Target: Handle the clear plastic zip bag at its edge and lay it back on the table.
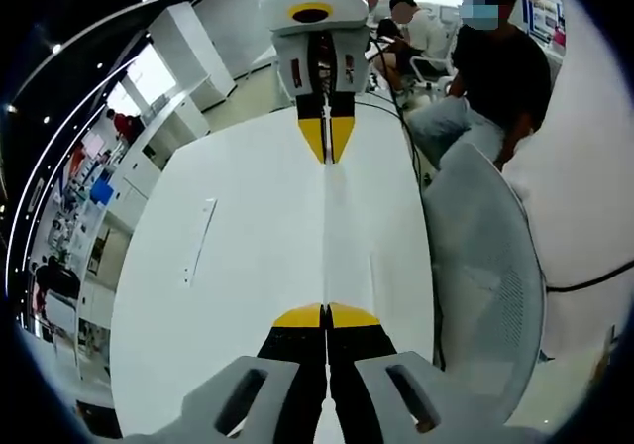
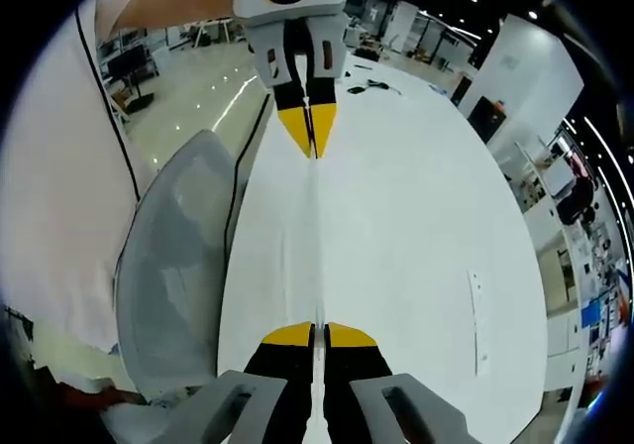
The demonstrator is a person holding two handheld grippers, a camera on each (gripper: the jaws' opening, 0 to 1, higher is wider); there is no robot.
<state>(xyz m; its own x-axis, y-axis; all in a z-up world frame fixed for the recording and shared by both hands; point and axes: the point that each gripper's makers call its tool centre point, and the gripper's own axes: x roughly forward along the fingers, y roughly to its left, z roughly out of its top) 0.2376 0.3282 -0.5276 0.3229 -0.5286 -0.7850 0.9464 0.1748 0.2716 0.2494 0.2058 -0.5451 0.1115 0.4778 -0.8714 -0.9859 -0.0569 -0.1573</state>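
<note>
Left gripper view: clear plastic zip bag (image 1: 325, 228) seen edge-on as a thin pale line, stretched taut in the air between the two claws, above the white tabletop (image 1: 248, 266) and not yet laid down. Left claw (image 1: 326, 316) closed on the near edge, yellow tips pressed together; right claw (image 1: 325, 139) closed on the far edge, facing it. Right gripper view: same arrangement mirrored, bag (image 2: 315, 236) running from the near claw to the far one over the tabletop's side nearest the grey mesh chair (image 2: 178, 266).

Likely trouble, judged from this:
- Thin pinch on slick film at both ends; too much pull apart could slip the edge out of one claw, or stretch or tear the zip seam.
- Letting go of one end first while aloft would leave the bag swinging from the other claw and landing folded or crumpled.
- Position close to the tabletop's edge by the chair; a drift that way during lowering could drop part of the bag off the side.
- Thin white strip (image 1: 200, 238) lying on the tabletop well off to the far side, unlikely to interfere.
</note>
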